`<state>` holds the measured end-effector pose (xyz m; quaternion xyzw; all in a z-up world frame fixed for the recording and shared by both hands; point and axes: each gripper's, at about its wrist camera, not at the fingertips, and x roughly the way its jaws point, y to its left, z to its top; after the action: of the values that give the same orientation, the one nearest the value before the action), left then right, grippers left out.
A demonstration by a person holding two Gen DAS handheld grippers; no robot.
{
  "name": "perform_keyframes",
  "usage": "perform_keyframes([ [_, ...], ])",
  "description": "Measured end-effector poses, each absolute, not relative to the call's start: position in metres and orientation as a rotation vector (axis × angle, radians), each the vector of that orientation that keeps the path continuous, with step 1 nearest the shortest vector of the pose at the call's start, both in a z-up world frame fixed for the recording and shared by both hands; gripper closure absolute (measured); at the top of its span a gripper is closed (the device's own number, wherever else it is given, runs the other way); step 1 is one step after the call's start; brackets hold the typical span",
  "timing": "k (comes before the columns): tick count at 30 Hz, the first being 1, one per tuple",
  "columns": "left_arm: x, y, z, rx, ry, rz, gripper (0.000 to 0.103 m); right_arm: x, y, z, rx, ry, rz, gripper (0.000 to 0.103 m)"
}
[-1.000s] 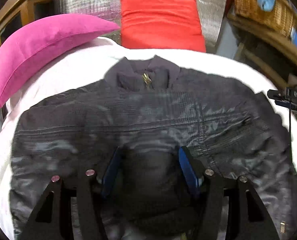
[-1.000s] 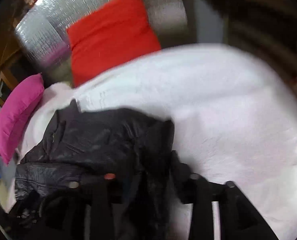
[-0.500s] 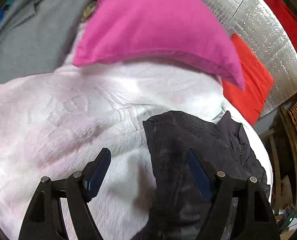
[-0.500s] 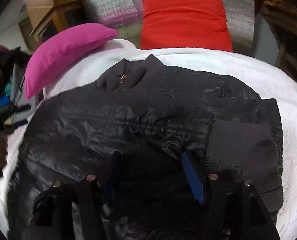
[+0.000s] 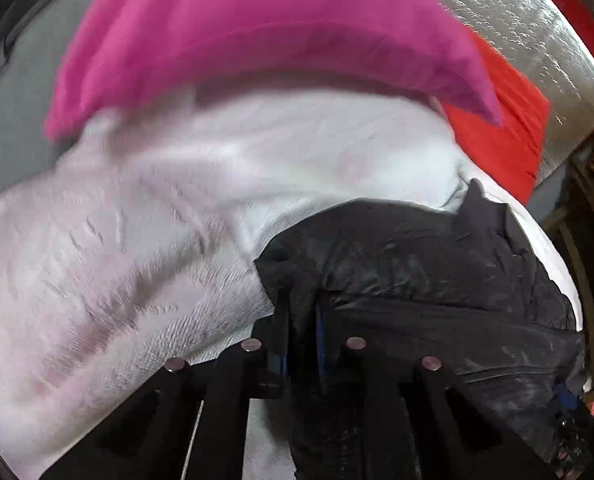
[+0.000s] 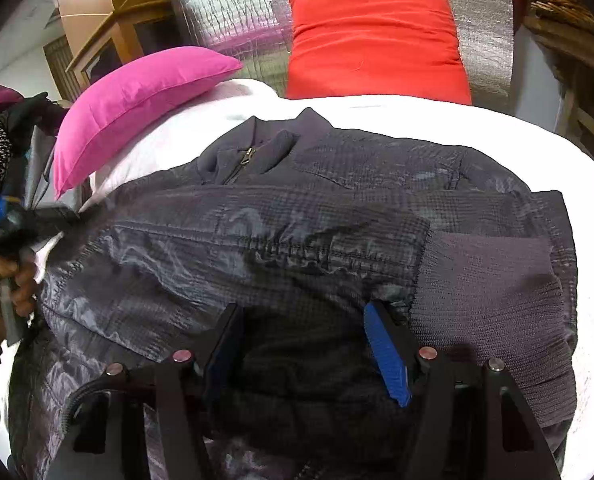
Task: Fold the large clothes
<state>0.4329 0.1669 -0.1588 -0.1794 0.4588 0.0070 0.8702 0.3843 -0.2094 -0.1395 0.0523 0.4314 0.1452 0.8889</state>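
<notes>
Left gripper (image 5: pixel 299 320) closing on jacket (image 5: pixel 417 272) edge, right gripper (image 6: pixel 305 340) agape.

Left two-finger black gripper with blue pads (image 5: pixel 299 332) angled steeply downward, jaws closing, nearly together, a fold of dark fabric pinched between the pads; right black gripper with blue pads (image 6: pixel 305 344) likewise tilted down, jaws standing wide apart, pads resting apart over dark cloth; bare hand (image 6: pixel 7 292) at the far left of the right wrist view, wrapped round a grey handle, blurred.
</notes>
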Motion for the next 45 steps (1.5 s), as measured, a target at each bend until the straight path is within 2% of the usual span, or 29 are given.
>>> perform_keyframes([
  [5, 0.42, 0.166, -0.132, -0.35, 0.894, 0.048, 0.078, 0.382, -0.213, -0.139, 0.109, 0.898, 0.298, 0.036],
  [7, 0.413, 0.173, -0.124, -0.371, 0.874, 0.054, 0.057, 0.38, -0.215, -0.138, 0.109, 0.894, 0.3, 0.036],
  [8, 0.412, 0.177, -0.122, -0.391, 0.869, 0.054, 0.053, 0.38, -0.215, -0.138, 0.111, 0.893, 0.302, 0.035],
  [11, 0.416, 0.187, -0.126, -0.431, 0.889, 0.06, 0.053, 0.38, -0.215, -0.138, 0.117, 0.894, 0.305, 0.035],
  [12, 0.419, 0.188, -0.131, -0.444, 0.906, 0.047, 0.054, 0.38, -0.215, -0.138, 0.118, 0.894, 0.306, 0.035],
  [14, 0.426, 0.186, -0.14, -0.432, 0.94, 0.031, 0.08, 0.381, -0.215, -0.138, 0.117, 0.895, 0.307, 0.035],
  [15, 0.429, 0.184, -0.144, -0.419, 0.964, 0.04, 0.098, 0.381, -0.215, -0.138, 0.117, 0.895, 0.308, 0.035],
  [20, 0.435, 0.185, -0.161, -0.348, 0.997, 0.15, 0.101, 0.383, -0.216, -0.137, 0.117, 0.912, 0.315, 0.035],
  [24, 0.416, 0.18, -0.135, -0.319, 0.952, 0.172, 0.101, 0.38, -0.222, -0.122, 0.165, 0.919, 0.308, 0.036],
  [26, 0.399, 0.169, -0.113, -0.283, 0.891, 0.167, 0.078, 0.371, -0.225, -0.111, 0.183, 0.874, 0.301, 0.036],
  [27, 0.385, 0.157, -0.098, -0.262, 0.837, 0.155, 0.053, 0.368, -0.227, -0.107, 0.188, 0.857, 0.29, 0.036],
  [28, 0.377, 0.15, -0.09, -0.247, 0.806, 0.145, 0.037, 0.365, -0.229, -0.103, 0.199, 0.839, 0.273, 0.033],
  [32, 0.348, 0.087, -0.073, -0.135, 0.742, 0.01, 0.034, 0.37, -0.238, -0.1, 0.238, 0.815, 0.206, 0.031],
  [36, 0.349, 0.04, -0.108, -0.046, 0.804, 0.001, 0.034, 0.388, -0.247, -0.117, 0.266, 0.849, 0.13, 0.031],
  [38, 0.36, 0.034, -0.134, 0.003, 0.881, 0.019, 0.034, 0.398, -0.247, -0.129, 0.247, 0.881, 0.115, 0.03],
  [39, 0.36, 0.032, -0.146, 0.027, 0.863, 0.017, 0.032, 0.4, -0.245, -0.131, 0.231, 0.879, 0.114, 0.03],
  [45, 0.365, 0.039, -0.142, 0.005, 0.876, -0.006, 0.032, 0.408, -0.247, -0.134, 0.246, 0.898, 0.126, 0.03],
])
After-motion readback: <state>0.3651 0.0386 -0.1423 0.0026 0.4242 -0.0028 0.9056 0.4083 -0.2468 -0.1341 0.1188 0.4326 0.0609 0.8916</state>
